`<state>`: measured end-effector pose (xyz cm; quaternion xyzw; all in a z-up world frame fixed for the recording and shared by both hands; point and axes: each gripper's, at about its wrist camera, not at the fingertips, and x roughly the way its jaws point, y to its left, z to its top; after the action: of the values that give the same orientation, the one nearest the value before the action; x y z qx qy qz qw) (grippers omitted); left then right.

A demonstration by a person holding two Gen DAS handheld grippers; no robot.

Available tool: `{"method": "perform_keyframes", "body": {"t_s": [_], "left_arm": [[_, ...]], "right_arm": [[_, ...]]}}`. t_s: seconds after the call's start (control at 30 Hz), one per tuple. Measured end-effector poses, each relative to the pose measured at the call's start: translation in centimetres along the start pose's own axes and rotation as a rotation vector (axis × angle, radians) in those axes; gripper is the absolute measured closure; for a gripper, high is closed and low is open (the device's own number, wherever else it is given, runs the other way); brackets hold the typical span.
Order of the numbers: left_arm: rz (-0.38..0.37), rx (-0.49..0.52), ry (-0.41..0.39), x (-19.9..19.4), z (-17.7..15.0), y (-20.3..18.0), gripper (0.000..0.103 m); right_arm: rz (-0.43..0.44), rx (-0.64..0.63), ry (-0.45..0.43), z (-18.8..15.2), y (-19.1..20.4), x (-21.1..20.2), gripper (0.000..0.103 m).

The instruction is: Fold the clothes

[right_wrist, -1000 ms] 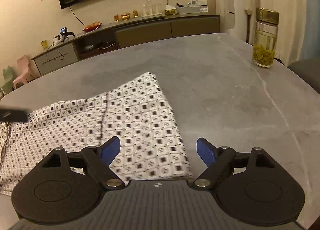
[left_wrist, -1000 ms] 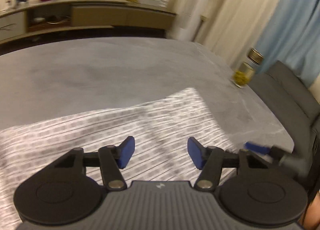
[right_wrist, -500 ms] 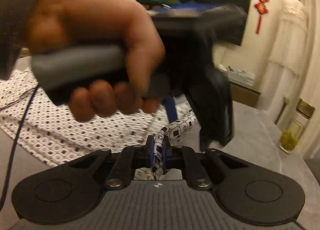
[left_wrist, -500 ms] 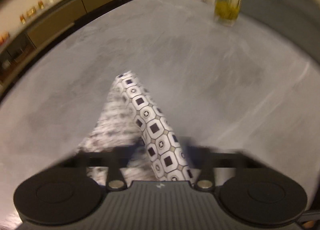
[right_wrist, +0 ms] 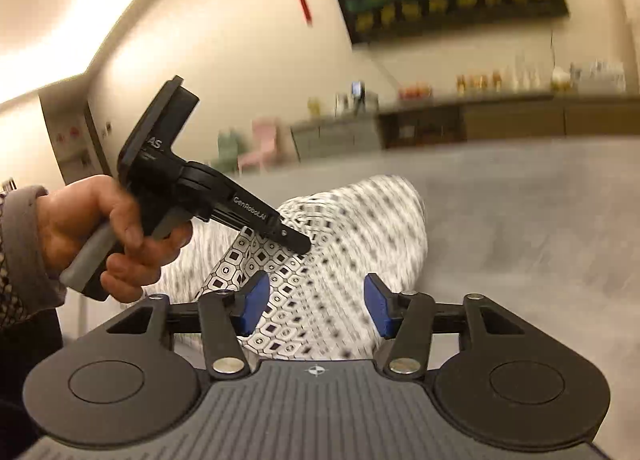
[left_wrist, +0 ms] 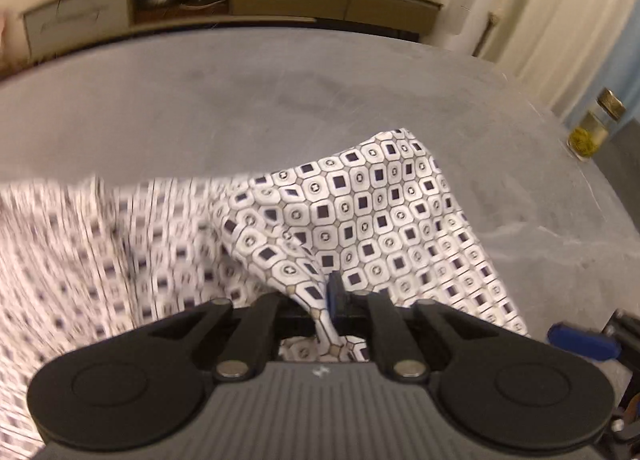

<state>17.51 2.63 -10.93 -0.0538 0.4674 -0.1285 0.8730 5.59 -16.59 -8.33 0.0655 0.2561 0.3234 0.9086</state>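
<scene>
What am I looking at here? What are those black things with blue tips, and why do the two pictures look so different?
No robot here: a person holds a hand-held tool in each hand, each carrying its own camera looking out along two blue-padded fingers. One picture comes from the left tool, whose fingers are shut on a fold of the patterned cloth, lifting it off the grey table. The other comes from the right tool, fingers open, nothing held, with cloth beyond them. It also shows the person's left hand gripping the other tool. A jar stands at the table's far edge.
</scene>
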Motion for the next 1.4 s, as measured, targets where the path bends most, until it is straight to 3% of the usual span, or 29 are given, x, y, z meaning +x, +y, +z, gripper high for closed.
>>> {"method": "perform_keyframes", "body": {"t_s": [0.13, 0.23, 0.27, 0.3, 0.4, 0.47, 0.53, 0.63, 0.67, 0.73, 0.87, 1.13, 1.23, 1.3, 1.4], "left_arm": [[-0.052, -0.039, -0.077, -0.1, -0.6, 2.1, 0.069], [-0.075, -0.026, -0.118, 0.3, 0.4, 2.7, 0.074], [-0.093, 0.001, -0.134, 0.4, 0.9, 2.2, 0.087], [-0.113, 0.037, -0.144, 0.5, 1.4, 1.6, 0.089], [-0.124, 0.045, -0.116, 0.8, 1.8, 1.6, 0.086], [-0.104, 0.005, -0.091, 0.9, 1.8, 2.4, 0.077], [-0.088, -0.019, -0.120, 0.3, 1.3, 3.3, 0.070], [-0.076, -0.037, -0.132, -1.6, 0.0, 4.2, 0.066], [-0.071, -0.038, -0.130, -2.1, -0.4, 4.1, 0.067], [-0.079, -0.037, -0.124, -3.1, -1.3, 3.6, 0.068], [-0.093, 0.007, -0.105, -4.4, -3.0, 1.4, 0.069], [0.040, 0.091, -0.073, -3.7, -5.6, -1.1, 0.073], [0.024, 0.085, -0.107, -5.2, -6.0, -1.7, 0.075], [0.035, 0.090, -0.083, -5.3, -6.8, -2.1, 0.074], [0.076, 0.124, -0.090, -5.3, -7.7, -2.7, 0.073]], "right_arm": [[-0.038, -0.049, 0.110, -1.1, 1.1, 1.4, 0.054], [-0.073, -0.061, 0.079, 0.1, 1.8, 1.1, 0.054], [-0.082, -0.057, 0.056, 1.2, 1.9, 1.2, 0.054], [-0.097, -0.062, 0.047, 2.2, 2.0, 1.5, 0.054], [-0.155, -0.139, 0.095, 5.3, 2.4, 4.8, 0.054], [-0.189, -0.197, 0.137, 6.7, 2.2, 7.6, 0.054], [-0.229, -0.225, 0.185, 7.7, 1.6, 10.8, 0.058], [-0.266, -0.204, 0.276, 7.4, -0.4, 15.6, 0.064], [-0.262, -0.166, 0.268, 7.1, -1.4, 16.4, 0.064], [-0.257, -0.085, 0.241, 7.0, -2.6, 16.4, 0.064], [-0.215, 0.007, 0.188, 7.2, -1.1, 11.8, 0.063], [-0.145, -0.054, 0.304, 2.0, 2.5, 8.3, 0.063], [-0.164, -0.036, 0.262, 2.6, 2.5, 6.9, 0.063], [-0.160, -0.035, 0.234, 2.2, 2.8, 5.5, 0.063], [-0.159, -0.036, 0.277, 0.4, 2.7, 5.5, 0.063]]}}
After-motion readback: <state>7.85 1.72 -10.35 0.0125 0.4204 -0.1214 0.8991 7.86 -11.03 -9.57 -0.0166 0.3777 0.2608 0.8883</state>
